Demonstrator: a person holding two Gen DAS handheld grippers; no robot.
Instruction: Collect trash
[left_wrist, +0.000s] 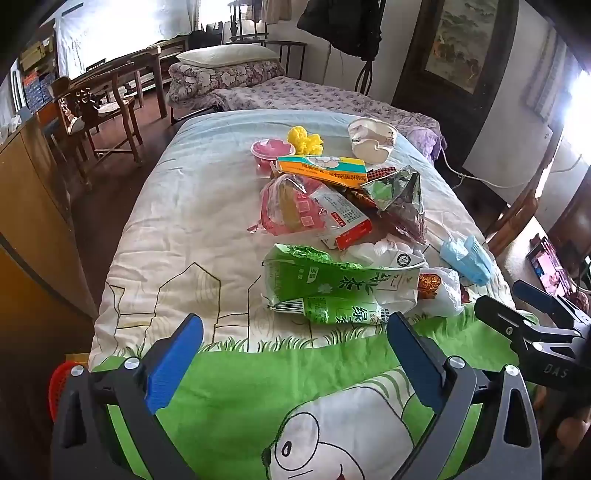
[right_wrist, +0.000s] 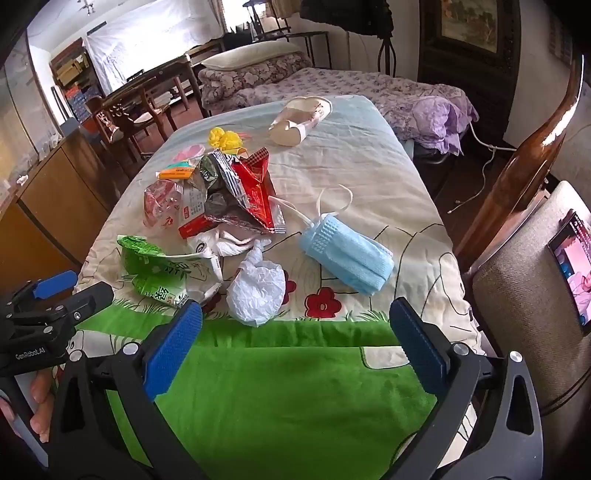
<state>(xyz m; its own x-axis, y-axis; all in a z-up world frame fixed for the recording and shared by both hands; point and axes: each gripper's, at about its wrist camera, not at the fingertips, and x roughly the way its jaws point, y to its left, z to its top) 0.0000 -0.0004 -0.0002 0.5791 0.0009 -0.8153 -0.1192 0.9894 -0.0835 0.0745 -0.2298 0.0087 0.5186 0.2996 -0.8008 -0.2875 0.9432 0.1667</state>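
Note:
Trash lies in a pile on the cartoon-print bedspread. It includes a green tea carton, crushed, also in the right wrist view, a blue face mask, a crumpled white bag, a red and silver foil wrapper, a white and orange box, a pink plastic bag, a yellow-orange box, a pink cup, a yellow wad and a squashed paper cup. My left gripper is open and empty, just short of the carton. My right gripper is open and empty, near the white bag.
A red basket shows at the bed's lower left edge. A wooden cabinet stands to the left, wooden chairs beyond it. A second bed with a pillow lies behind. A chair with a phone is at the right.

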